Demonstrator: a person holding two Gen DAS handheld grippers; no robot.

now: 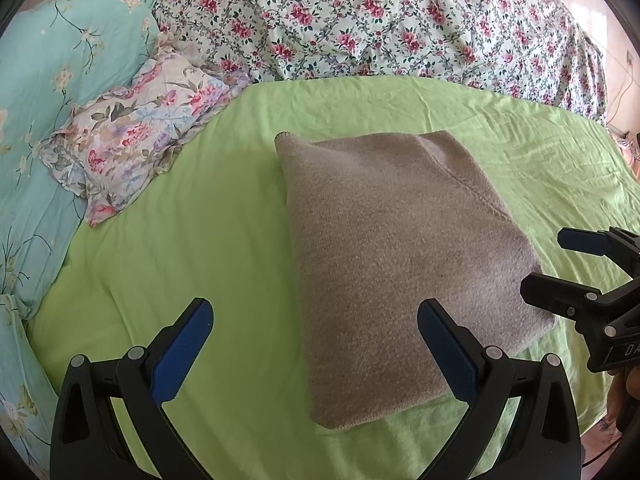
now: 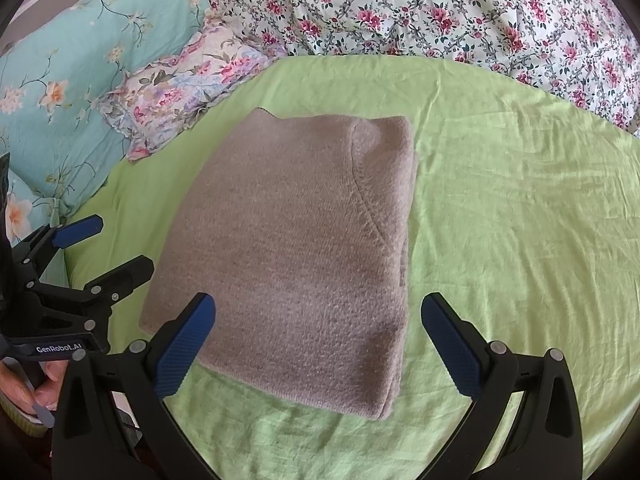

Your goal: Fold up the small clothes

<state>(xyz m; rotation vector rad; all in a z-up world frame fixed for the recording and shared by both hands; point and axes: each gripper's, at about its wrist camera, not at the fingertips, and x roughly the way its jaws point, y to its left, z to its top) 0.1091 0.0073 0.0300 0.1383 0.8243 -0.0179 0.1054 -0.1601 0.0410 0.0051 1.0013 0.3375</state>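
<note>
grey knit top [image 2: 292,248] lies folded flat on green sheet [image 2: 500,220]. left claw [image 1: 314,344] and right claw [image 2: 318,340] both gape wide, holding nothing. risk: a snagged edge drags the layers apart.

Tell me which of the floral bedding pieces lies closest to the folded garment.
The small ruffled pastel-floral pillow: its corner nearly reaches the folded taupe knit garment. The teal floral duvet and the white red-rose quilt lie farther back.

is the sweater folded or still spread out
Folded. The sweater lies as a compact rectangle on the green sheet, no sleeves sticking out, layered edges visible along its right side.
</note>
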